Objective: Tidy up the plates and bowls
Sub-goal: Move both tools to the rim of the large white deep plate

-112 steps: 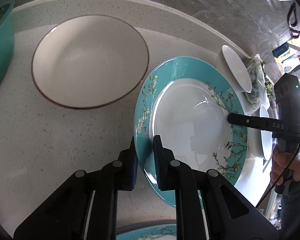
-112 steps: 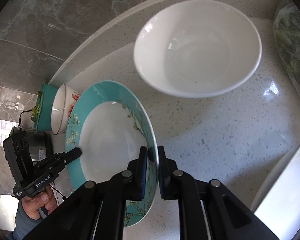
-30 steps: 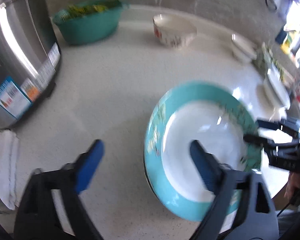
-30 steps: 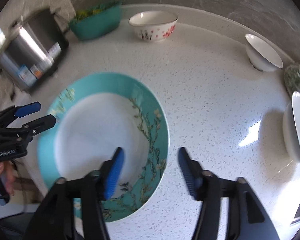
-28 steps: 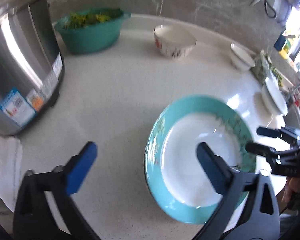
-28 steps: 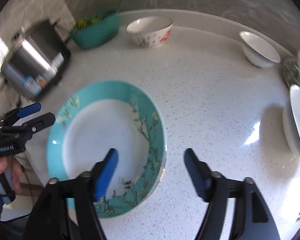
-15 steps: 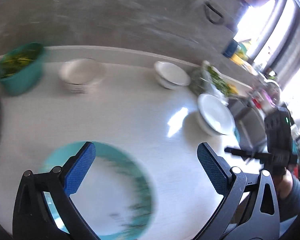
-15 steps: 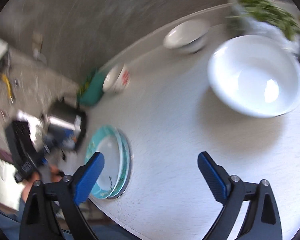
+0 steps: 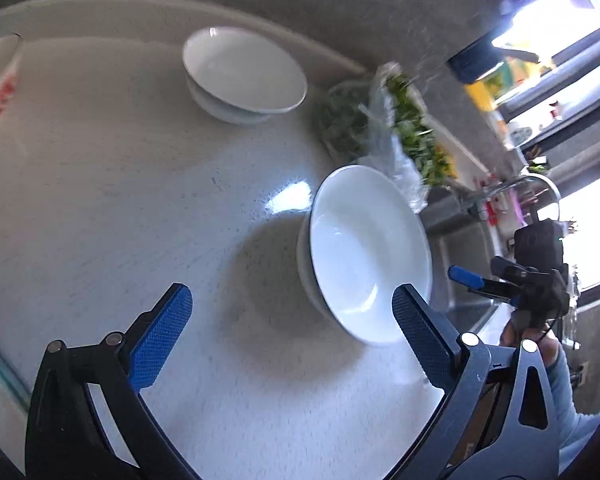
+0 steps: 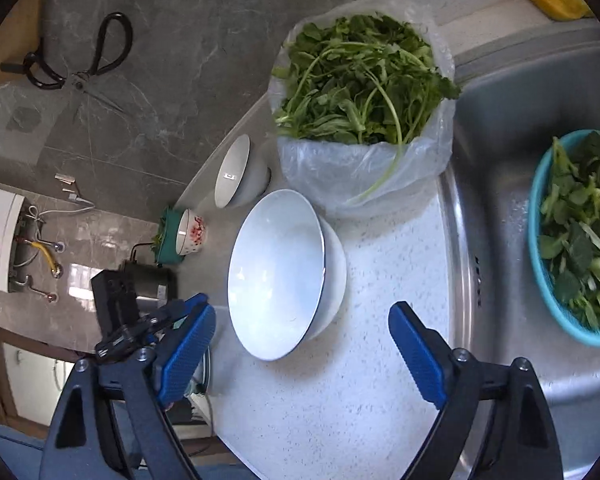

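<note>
Both tools near the big white bowl (image 10: 278,276)
Left tool (image 9: 288,330) wide open, empty; right tool (image 10: 300,346) empty, closing slightly (a clumsy pinch could tip the bowl into the sink (image 10: 500,200)).

A pale speckled surface (image 10: 340,420) curves along a grey marble-veined wall (image 10: 188,40), where black-handled scissors (image 10: 96,56) hang. A stainless sink (image 10: 500,184) adjoins it on one side. Bright daylight floods through a window (image 9: 548,24) beyond the chrome tap (image 9: 536,184).
</note>
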The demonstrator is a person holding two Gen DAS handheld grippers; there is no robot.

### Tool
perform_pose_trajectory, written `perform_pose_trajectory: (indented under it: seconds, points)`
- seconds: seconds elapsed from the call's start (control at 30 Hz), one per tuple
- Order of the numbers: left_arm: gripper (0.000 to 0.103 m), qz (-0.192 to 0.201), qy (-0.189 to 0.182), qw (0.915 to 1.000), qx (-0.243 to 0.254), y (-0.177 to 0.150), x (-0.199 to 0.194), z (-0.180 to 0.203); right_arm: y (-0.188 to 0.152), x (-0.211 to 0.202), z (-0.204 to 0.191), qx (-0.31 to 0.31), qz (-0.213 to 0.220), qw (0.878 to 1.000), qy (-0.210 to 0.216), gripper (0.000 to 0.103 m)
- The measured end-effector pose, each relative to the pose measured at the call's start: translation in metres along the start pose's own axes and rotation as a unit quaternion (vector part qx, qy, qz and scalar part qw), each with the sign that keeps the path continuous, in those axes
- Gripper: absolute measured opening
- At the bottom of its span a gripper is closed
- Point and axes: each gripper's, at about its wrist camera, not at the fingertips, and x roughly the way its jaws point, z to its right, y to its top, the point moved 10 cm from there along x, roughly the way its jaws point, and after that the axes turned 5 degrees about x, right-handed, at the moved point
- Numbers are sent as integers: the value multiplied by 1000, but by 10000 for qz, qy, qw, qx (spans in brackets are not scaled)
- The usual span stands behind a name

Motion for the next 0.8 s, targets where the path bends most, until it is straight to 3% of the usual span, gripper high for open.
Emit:
perform_pose_trajectory:
  seconds: [0.23, 0.3, 0.37, 0.57, 0.67, 0.8]
  points:
    - [87, -436, 71, 9990, 54, 14, 51, -7, 17, 39, 12, 63, -532, 9984, 202, 84]
    - [61, -595, 53, 9982, 111, 11, 62, -8, 20, 49, 16, 115, -668, 9974, 244, 82]
    - [51, -748, 112, 9970, 169, 8, 73, -11, 20, 58, 14, 113, -805, 9962, 319, 77]
    - [48, -801, 61, 9962, 344, 11, 85, -7, 16, 79, 15, 122, -1067, 9939, 259, 70]
    - [41, -822, 10, 9960, 356, 10, 86, -8, 13, 85, 13, 86, -1147, 9931, 239, 59]
    - [31, -817, -139, 9959, 373, 13, 87, -4, 10, 87, 15, 90, -1184, 9928, 148, 53]
